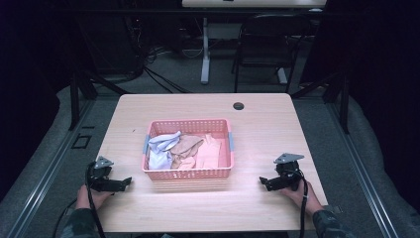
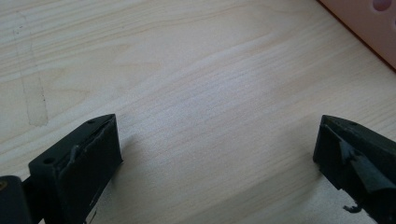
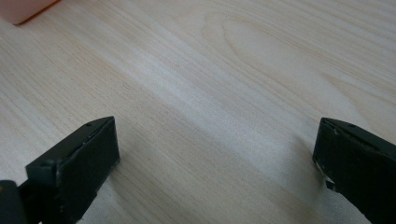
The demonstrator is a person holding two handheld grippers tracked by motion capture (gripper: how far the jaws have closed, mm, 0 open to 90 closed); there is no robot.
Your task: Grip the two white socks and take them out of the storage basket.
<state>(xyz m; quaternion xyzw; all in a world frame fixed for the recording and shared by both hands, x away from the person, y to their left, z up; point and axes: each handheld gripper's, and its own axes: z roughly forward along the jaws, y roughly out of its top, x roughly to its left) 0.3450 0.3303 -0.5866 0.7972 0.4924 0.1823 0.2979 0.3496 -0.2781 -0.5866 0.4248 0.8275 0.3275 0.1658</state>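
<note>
Held low over the near part of the tabletop (image 1: 257, 124), one gripper at each side of the pink basket (image 1: 188, 173). Left gripper (image 1: 125, 182) just off the basket's near left corner, jaws pointed toward it; right gripper (image 1: 264, 182) a little farther from the near right corner, likewise pointed inward. Bare wood between the two, along the basket's near wall, and more bare wood behind each, out to the tabletop's side edges. Near edge close behind both hands.

Left gripper (image 2: 217, 140) stood wide apart, nothing between the jaws, only wood grain beneath and a corner of the basket (image 2: 369, 23) ahead and to one side. Right gripper (image 3: 215, 140) equally spread, holding nothing, with a sliver of the basket (image 3: 25, 9) at the far corner.

Crumpled cloths (image 1: 185, 148) lay inside the basket, pale blue, tan and pink, ahead of both grippers and between them.

Light wooden tabletop with a round cable hole (image 1: 238, 106) at the far side. Beyond it, grey floor, a dark chair (image 1: 262, 44), loose cables and another table's leg in a dim room.
</note>
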